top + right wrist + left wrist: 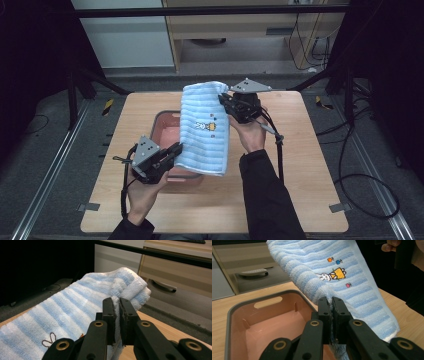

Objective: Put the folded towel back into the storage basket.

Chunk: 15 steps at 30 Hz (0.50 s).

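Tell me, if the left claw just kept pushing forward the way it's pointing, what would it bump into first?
The striped blue towel: the left claw is already shut on its edge, and its cloth hangs straight ahead. Beyond that, probably the person's other hand, though depth is unclear.

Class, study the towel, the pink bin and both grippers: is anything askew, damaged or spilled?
Nothing stands out. The striped towel hangs intact between the left gripper and right gripper, each shut on an edge, above the upright pink bin.
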Each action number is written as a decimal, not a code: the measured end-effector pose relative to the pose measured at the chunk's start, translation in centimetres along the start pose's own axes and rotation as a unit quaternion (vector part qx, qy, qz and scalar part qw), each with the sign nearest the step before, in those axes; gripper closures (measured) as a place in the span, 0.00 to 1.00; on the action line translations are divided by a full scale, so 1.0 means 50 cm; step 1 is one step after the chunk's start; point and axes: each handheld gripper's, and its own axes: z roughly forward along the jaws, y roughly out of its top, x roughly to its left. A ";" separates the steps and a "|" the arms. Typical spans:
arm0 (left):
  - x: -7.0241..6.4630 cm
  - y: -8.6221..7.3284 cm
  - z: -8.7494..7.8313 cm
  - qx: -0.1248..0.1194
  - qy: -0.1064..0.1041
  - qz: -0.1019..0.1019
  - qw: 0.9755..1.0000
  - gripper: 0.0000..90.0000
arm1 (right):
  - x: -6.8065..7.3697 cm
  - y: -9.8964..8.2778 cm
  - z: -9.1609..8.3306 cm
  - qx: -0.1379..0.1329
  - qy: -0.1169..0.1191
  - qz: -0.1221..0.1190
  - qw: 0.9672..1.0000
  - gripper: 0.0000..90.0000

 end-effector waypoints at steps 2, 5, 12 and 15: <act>0.005 -0.001 -0.004 -0.001 0.002 -0.001 1.000 0.96 | 0.006 0.007 0.006 -0.003 0.004 0.000 1.000 0.94; 0.014 -0.001 -0.010 -0.002 0.006 -0.002 1.000 0.96 | 0.016 0.015 0.015 -0.002 0.006 -0.004 1.000 0.94; 0.044 -0.003 -0.028 -0.005 0.020 -0.012 1.000 0.96 | 0.038 0.032 0.042 -0.005 0.016 -0.011 1.000 0.94; 0.057 -0.006 -0.034 -0.005 0.025 -0.014 1.000 0.95 | 0.047 0.037 0.057 -0.003 0.020 -0.009 1.000 0.94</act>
